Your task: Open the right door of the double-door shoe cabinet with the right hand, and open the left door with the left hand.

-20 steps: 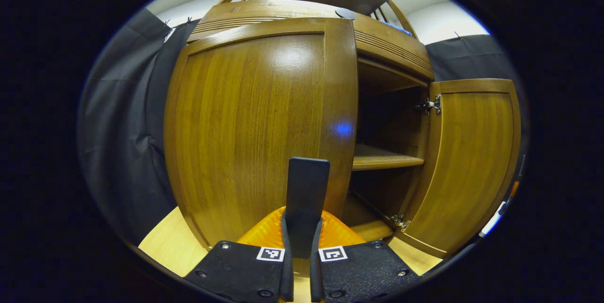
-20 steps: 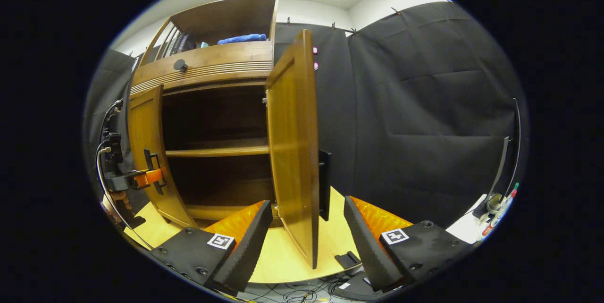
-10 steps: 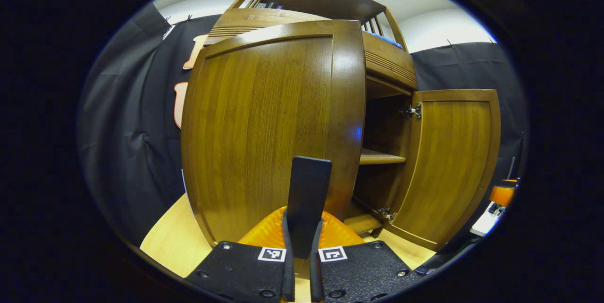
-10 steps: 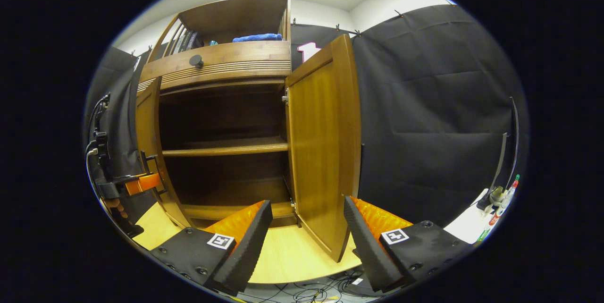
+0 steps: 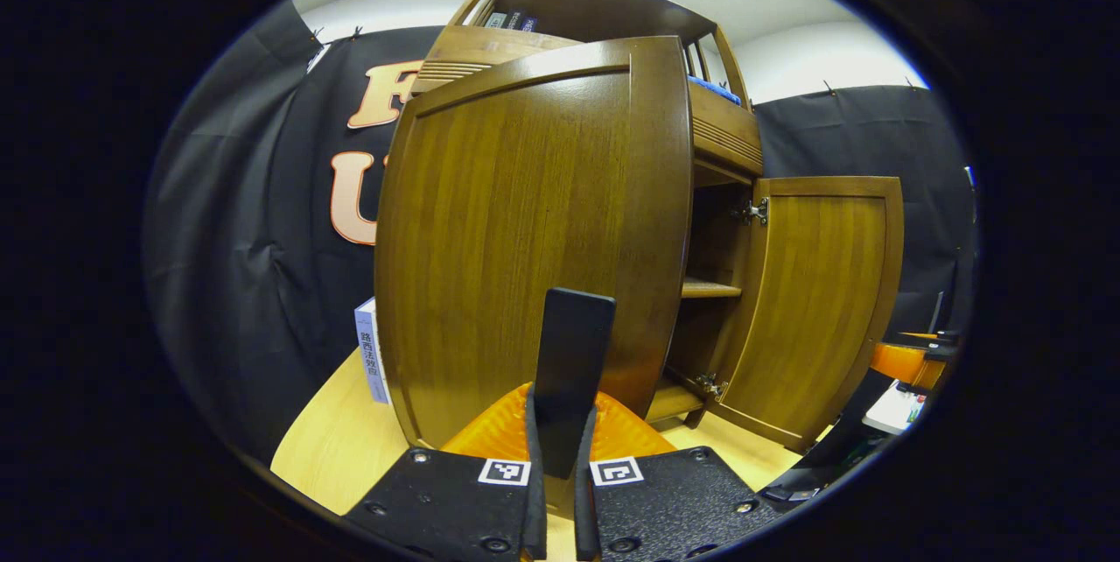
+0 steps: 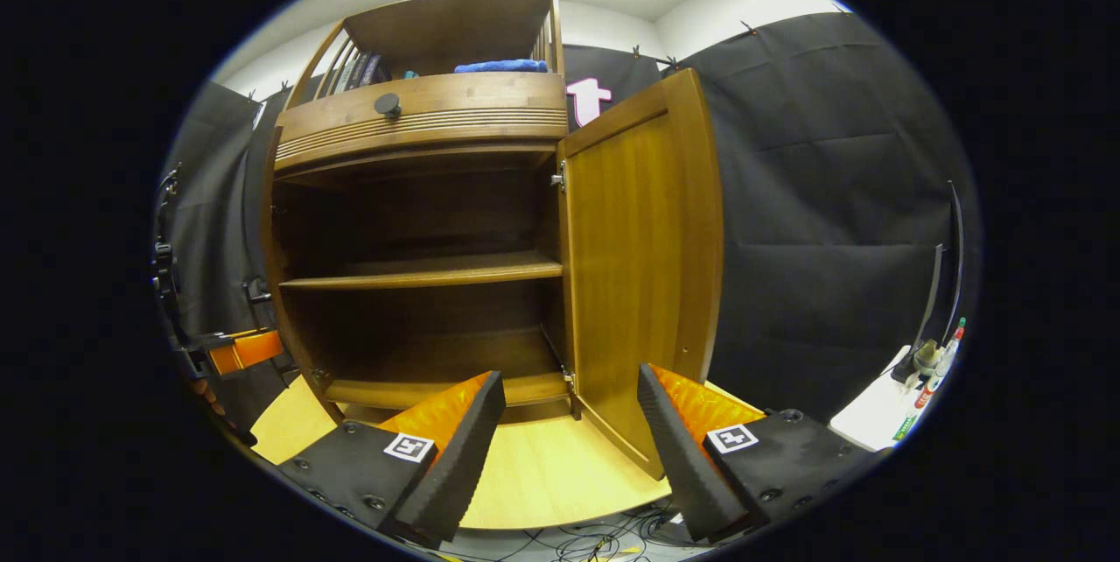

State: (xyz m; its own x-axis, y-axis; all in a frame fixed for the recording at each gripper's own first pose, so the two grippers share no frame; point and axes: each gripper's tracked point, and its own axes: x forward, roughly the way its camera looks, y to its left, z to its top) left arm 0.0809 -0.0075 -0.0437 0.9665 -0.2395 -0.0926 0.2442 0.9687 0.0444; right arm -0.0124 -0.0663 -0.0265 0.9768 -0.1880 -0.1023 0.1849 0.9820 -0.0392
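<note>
So the shoe cabinet [image 6: 420, 238] stands on a light wooden desk [image 6: 542, 483], with its front near the desk's front edge. From the right gripper view you look straight into the shelves, so it's basically open on both sides.

The right door [image 6: 643, 256] is swung well out past the cabinet's right front corner, with its inner face and hinges showing. The right gripper [image 6: 569, 431] sits just in front of the door's lower edge with the jaws spread wide and nothing between them. I'd call that half of the job done.

The left door [image 5: 534, 229] is the one that matters now. In the left gripper view its outer face stands right in front of the camera, and the free vertical edge runs up just right of centre. The black handle [image 5: 570, 369] is an upright bar, long axis vertical, near that free edge. The left gripper [image 5: 560, 422] has its two fingers pinched on the handle's lower end, one on each side.

The handle lies dead ahead of the left jaws and is already gripped, so the remaining swing is clearly the left hand's job. My guess is the move is an arc outward toward the desk's left edge, with the hinge on the far left side of the door.

The door looks most of the way open already, so there's probably not much travel left.
</note>
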